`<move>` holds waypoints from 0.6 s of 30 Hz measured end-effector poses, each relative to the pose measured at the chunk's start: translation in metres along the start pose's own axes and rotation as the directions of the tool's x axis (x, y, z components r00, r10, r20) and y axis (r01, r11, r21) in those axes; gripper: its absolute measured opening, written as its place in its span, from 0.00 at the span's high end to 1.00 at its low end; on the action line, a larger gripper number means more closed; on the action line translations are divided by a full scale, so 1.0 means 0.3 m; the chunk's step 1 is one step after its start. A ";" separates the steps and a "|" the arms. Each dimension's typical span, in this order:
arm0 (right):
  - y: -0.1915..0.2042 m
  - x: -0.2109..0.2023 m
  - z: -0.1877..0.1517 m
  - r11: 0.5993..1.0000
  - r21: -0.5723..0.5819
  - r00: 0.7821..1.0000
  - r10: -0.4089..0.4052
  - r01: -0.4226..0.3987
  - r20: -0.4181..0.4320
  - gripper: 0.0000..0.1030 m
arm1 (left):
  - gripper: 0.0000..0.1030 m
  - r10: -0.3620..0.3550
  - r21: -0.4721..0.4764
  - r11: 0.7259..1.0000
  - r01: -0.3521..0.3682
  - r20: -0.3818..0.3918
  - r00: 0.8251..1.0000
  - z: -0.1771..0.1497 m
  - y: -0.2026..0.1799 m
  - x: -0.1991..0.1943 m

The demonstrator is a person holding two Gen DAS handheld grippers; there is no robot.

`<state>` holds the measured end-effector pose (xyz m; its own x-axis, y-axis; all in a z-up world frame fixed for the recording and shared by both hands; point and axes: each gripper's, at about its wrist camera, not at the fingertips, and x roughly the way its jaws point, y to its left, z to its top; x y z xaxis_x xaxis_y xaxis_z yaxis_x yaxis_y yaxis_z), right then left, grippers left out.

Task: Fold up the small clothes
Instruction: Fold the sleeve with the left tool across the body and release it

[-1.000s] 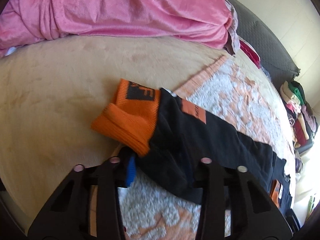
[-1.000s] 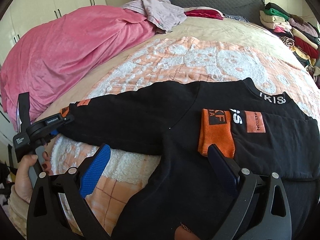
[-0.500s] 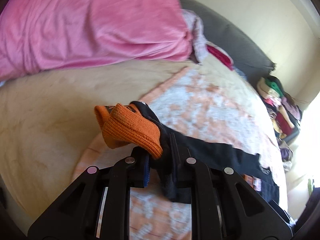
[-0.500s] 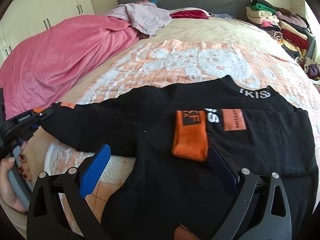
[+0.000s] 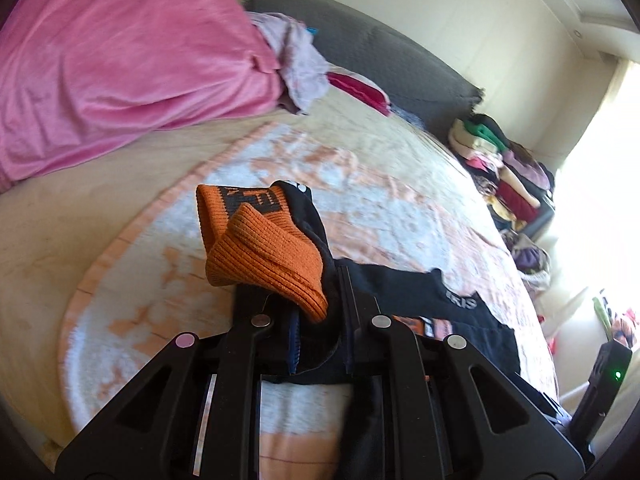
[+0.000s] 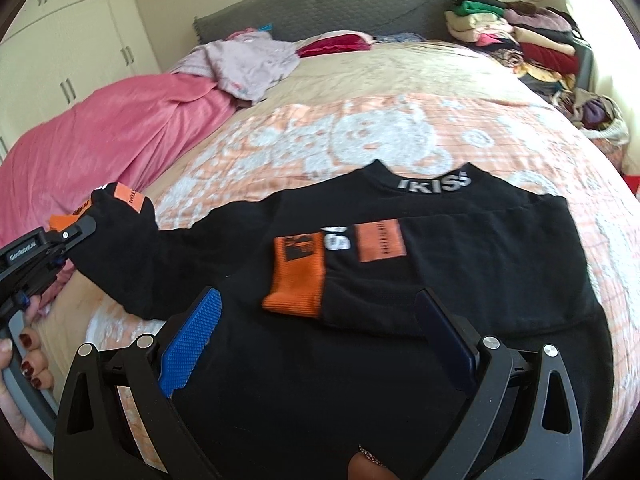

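My left gripper (image 5: 320,320) is clamped tight on the end of the sweater's left sleeve (image 6: 120,248), soft black knit ending in a thick ribbed orange cuff (image 5: 264,256) that flops over the jaws, lifted off the bed. Those jaws have just been closing, with the sleeve cloth pinched between them. The black sweater (image 6: 400,280) lies flat on a nubby orange-and-white blanket (image 6: 360,136), its collar at twelve o'clock, the other sleeve folded across the chest with its orange cuff (image 6: 296,284) near the middle. My right gripper (image 6: 320,332) hovers over the hem, tipped downward, jaws spread wide and holding nothing, its blue pads (image 6: 192,344) ridged. My left hand (image 6: 24,364) sits at eight o'clock in the right view. A plush pink blanket (image 5: 120,64) is heaped at ten o'clock.
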<state>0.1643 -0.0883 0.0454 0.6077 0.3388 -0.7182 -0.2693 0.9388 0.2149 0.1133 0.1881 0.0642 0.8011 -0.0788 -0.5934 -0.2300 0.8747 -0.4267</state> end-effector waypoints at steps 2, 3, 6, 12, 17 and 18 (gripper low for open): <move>-0.036 -0.010 -0.002 1.000 0.016 1.000 -0.016 0.016 0.000 0.06 | 0.92 -0.017 0.016 1.000 0.017 -0.008 1.000 -0.010 -0.036 0.011; -0.052 -0.015 -0.004 0.999 0.023 1.000 -0.022 0.022 0.001 0.06 | 0.92 -0.029 0.028 0.999 0.029 -0.016 0.999 -0.020 -0.062 0.019; -0.092 -0.030 -0.009 0.998 0.044 0.999 -0.034 0.033 0.009 0.06 | 0.92 -0.049 0.052 0.997 0.051 -0.034 0.998 -0.040 -0.110 0.038; -0.180 -0.050 -0.019 0.994 0.095 0.998 -0.063 0.061 0.010 0.06 | 0.92 -0.082 0.101 0.991 0.089 -0.070 0.994 -0.085 -0.208 0.074; -0.251 -0.076 -0.028 0.987 0.134 0.996 -0.086 0.083 0.017 0.06 | 0.92 -0.095 0.133 0.985 0.107 -0.098 0.991 -0.113 -0.272 0.108; -0.267 -0.082 -0.030 0.986 0.143 0.996 -0.092 0.088 0.019 0.06 | 0.92 -0.095 0.138 0.984 0.109 -0.103 0.990 -0.118 -0.282 0.114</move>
<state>0.1641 -0.1725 0.0399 0.6440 0.2524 -0.7222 -0.1054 0.9643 0.2430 0.1406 0.0943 0.0557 0.7581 -0.2108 -0.6171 -0.0626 0.9184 -0.3906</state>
